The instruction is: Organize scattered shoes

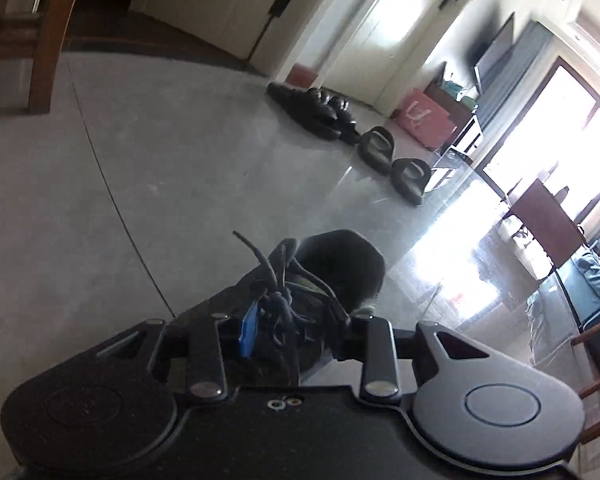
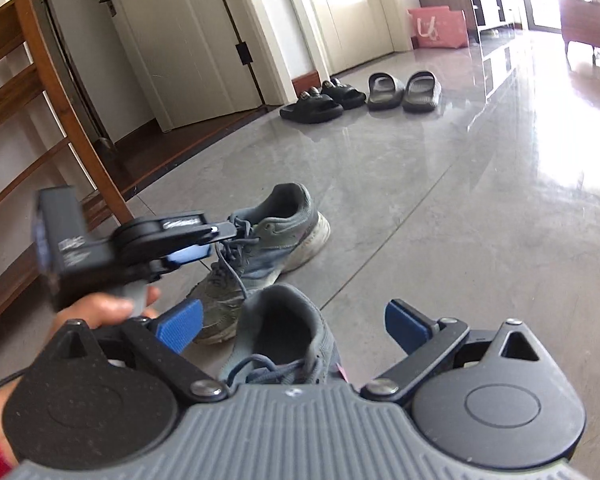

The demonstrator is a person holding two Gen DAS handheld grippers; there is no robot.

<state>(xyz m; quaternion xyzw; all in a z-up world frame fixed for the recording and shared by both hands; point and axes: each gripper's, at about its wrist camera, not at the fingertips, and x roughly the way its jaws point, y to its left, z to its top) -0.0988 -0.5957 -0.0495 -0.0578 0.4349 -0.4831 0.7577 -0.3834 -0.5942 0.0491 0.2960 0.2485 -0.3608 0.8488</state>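
There, on the grey tile floor [image 2: 440, 216], we clamped the left gripper [image 2: 216, 240] on the farther grey lace-up sneaker [image 2: 260, 256]; our right gripper [image 2: 294, 324] hung spread around its nearer mate [image 2: 288, 332].

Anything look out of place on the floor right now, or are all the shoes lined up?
The two grey sneakers are the odd ones. The far sneaker lies mid-floor, angled, with the left gripper at its laces; the near sneaker sits between the open right gripper fingers. Black sandals and grey slides stand paired by the wall.
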